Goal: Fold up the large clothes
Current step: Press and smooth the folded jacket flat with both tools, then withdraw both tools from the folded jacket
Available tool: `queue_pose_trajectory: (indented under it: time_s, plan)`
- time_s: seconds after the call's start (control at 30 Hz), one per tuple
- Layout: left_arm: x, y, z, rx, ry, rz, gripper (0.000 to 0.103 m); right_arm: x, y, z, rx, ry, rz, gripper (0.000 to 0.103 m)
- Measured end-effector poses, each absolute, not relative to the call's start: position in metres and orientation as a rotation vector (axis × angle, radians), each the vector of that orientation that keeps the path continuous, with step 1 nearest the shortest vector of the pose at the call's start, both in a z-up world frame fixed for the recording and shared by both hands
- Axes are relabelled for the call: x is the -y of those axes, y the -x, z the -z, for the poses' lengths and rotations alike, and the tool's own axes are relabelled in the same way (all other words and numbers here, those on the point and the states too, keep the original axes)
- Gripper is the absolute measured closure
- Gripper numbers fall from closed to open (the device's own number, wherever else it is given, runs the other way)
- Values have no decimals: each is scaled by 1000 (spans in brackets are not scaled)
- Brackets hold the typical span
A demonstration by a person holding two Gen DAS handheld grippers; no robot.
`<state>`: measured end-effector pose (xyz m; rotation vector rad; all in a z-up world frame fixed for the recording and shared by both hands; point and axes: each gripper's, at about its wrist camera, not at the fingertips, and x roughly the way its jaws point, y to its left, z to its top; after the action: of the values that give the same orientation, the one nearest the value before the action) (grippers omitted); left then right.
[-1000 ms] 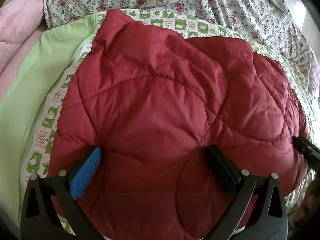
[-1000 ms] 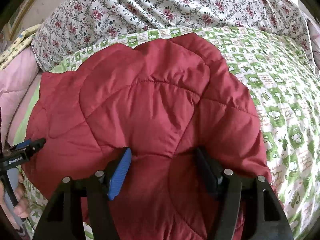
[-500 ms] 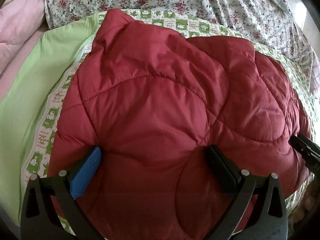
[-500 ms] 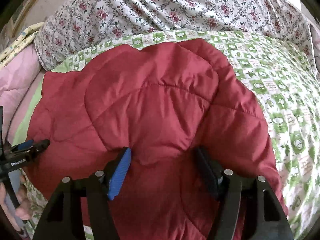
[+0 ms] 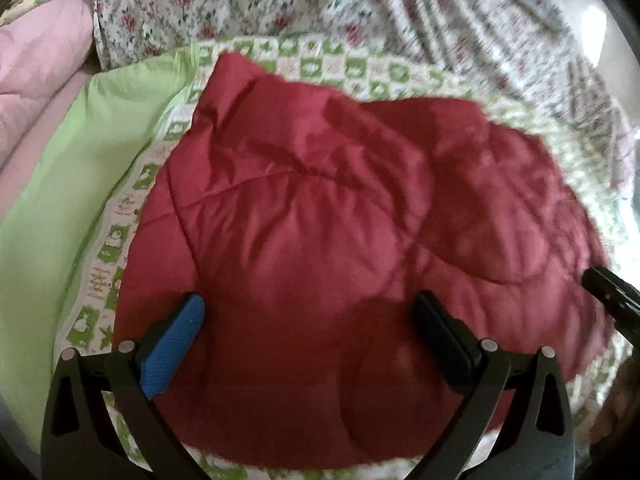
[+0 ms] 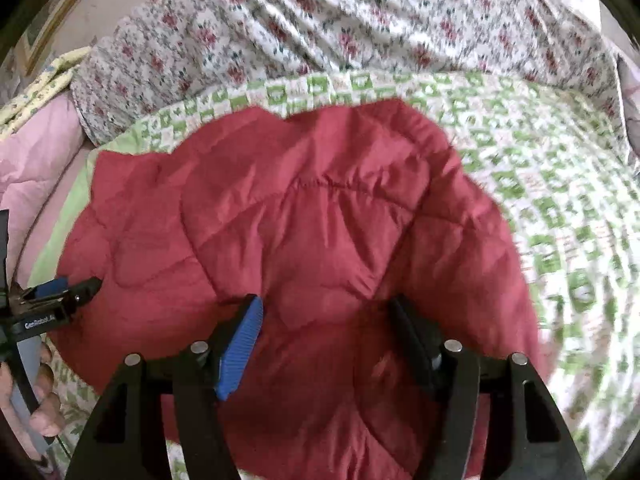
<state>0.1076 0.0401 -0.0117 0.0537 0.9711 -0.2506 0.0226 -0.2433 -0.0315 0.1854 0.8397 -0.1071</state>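
Note:
A red quilted padded garment (image 5: 328,240) lies folded in a rounded heap on a green-patterned bed sheet (image 5: 120,236); it also fills the right wrist view (image 6: 304,240). My left gripper (image 5: 310,316) is open and empty, its fingers spread just above the garment's near part. My right gripper (image 6: 326,316) is open and empty above the garment's near right part. The right gripper's tip (image 5: 608,286) shows at the right edge of the left wrist view. The left gripper (image 6: 60,292) and the hand holding it show at the left edge of the right wrist view.
A floral quilt (image 6: 360,28) is bunched along the far side of the bed. A pink quilt (image 5: 36,80) lies at the far left. A plain green sheet band (image 5: 60,216) runs left of the garment. Green-checked sheet (image 6: 560,208) stretches to the right.
Both grippers have pulled back and risen a little from the garment, so more sheet shows beyond and below it. Both stay open. The garment has not moved.

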Motion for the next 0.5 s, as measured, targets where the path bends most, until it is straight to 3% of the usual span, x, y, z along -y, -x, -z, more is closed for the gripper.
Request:
queue_pose_trajectory:
  time_s: [0.5]
  plan:
    - [-31,-115,31,-1033,-79,253,0,256,-31,59,-917,-236,98,34]
